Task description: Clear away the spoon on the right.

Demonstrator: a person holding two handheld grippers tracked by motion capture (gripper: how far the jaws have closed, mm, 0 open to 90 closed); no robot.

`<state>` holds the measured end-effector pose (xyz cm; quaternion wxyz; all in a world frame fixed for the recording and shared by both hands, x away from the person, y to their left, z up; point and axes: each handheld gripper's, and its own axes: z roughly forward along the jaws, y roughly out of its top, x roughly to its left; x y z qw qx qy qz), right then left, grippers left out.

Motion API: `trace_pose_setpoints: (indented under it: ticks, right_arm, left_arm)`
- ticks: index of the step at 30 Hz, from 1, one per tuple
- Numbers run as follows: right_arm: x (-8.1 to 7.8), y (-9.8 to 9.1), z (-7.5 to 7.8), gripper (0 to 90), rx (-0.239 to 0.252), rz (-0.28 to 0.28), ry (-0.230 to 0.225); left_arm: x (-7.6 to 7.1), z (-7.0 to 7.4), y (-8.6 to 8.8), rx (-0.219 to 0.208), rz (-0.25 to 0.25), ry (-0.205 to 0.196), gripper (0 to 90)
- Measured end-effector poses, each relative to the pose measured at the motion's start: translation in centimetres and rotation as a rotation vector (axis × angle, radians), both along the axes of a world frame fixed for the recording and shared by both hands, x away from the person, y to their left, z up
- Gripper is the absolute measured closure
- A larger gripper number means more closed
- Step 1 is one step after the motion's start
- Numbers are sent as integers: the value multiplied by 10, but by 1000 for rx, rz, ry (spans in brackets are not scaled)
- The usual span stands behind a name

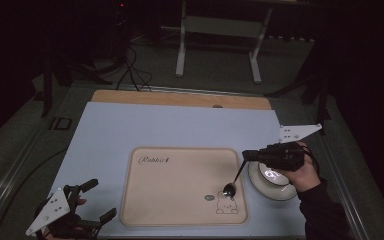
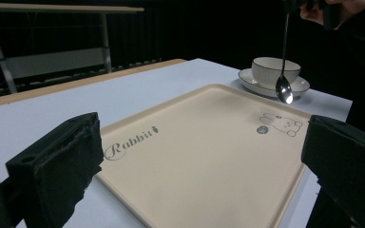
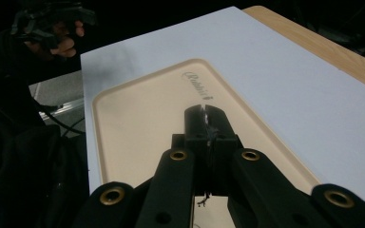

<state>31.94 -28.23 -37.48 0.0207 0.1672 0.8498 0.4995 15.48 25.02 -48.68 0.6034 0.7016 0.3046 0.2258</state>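
Observation:
My right gripper [image 1: 247, 155] is shut on the handle of a metal spoon [image 1: 231, 185], which hangs bowl-down over the right front part of a beige tray [image 1: 180, 200], near its rabbit drawing. In the left gripper view the spoon [image 2: 284, 88] dangles in front of a white bowl [image 2: 275, 70] on a saucer [image 2: 247, 78]. In the right gripper view the jaws are pressed together at the right gripper's [image 3: 204, 114] tips above the tray [image 3: 138, 128]. My left gripper [image 1: 100, 200] is open at the table's front left corner, holding nothing, its jaws wide apart over the tray [image 2: 195, 156].
The bowl [image 1: 270, 175] and its saucer [image 1: 280, 192] stand just right of the tray, under my right hand. A white mat [image 1: 145, 125] covers the table, with a wooden strip [image 1: 180, 98] along the far edge. A metal stand [image 1: 220, 30] and cables lie on the floor beyond.

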Motion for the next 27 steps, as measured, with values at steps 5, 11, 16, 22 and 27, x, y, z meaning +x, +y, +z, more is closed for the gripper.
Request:
trace_pose_setpoints:
  ticks: [5,11,16,22,27]
  right_arm:
    - [1,15,-6,899,-15,58,18]
    - [2,28,-11,899,-5,100,32]
    - [3,37,-21,899,5,135,61]
    - [5,46,-31,899,3,154,85]
    - [5,56,-38,899,-16,183,99]
  left_arm:
    - [0,0,0,1,-1,1,0]
    - [0,0,0,3,-3,2,0]
    - [0,0,0,2,-3,1,0]
    - [0,0,-1,3,-5,2,0]
    - [0,0,0,3,-6,1,0]
